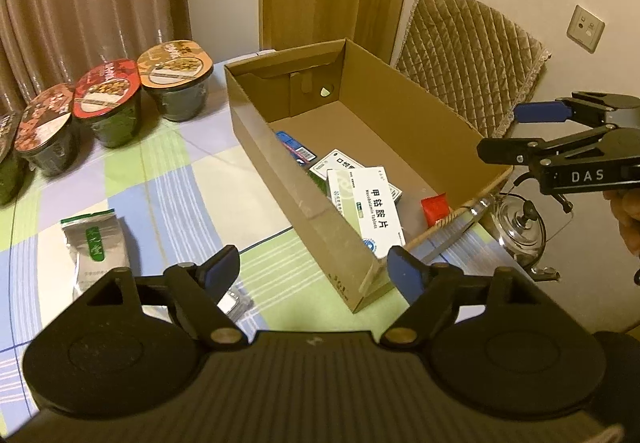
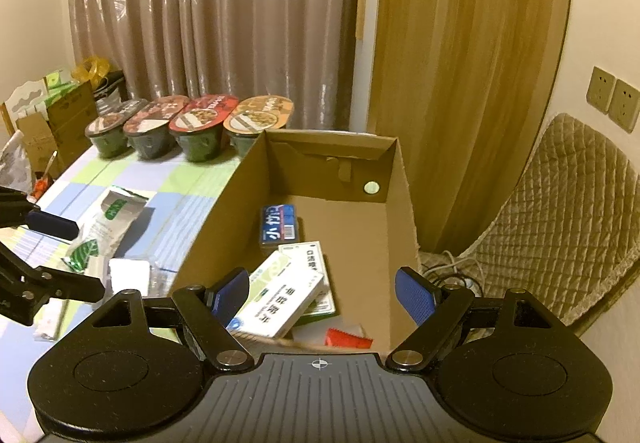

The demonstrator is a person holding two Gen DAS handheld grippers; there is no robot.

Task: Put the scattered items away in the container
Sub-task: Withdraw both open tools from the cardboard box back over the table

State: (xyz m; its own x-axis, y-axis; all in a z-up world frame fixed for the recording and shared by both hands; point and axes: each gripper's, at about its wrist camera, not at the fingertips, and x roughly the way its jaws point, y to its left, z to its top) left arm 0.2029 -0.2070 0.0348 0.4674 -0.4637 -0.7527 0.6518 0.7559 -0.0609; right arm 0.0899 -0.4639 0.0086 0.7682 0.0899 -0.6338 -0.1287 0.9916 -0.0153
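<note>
Both tongs are empty and spread apart, so this reads as the gap between one drop and the next pick. The left tongs (image 1: 314, 273) hover over the near corner of the cardboard box (image 1: 304, 211), nothing between the blue pads. The right tongs (image 2: 322, 293) hang above the box's near end, equally bare.

Inside the box lie a white medicine box (image 1: 374, 209) resting tilted on a green-and-white carton (image 1: 344, 163), a blue packet (image 2: 279, 223) farther in, and a small red packet (image 1: 436, 208) near the right wall.

Still out on the checked tabletop (image 1: 172, 179), left of the box, are a silver foil pouch with green lettering (image 1: 96, 243) and a small clear-wrapped pack (image 1: 236, 301) just under the left tongs. More pouches and a white pack (image 2: 129, 275) show in the right view.

The likely next move is for the left tongs to swing left and down to the silver pouch, gripping it across its flat width, since thin foil may slip or crumple.
</note>
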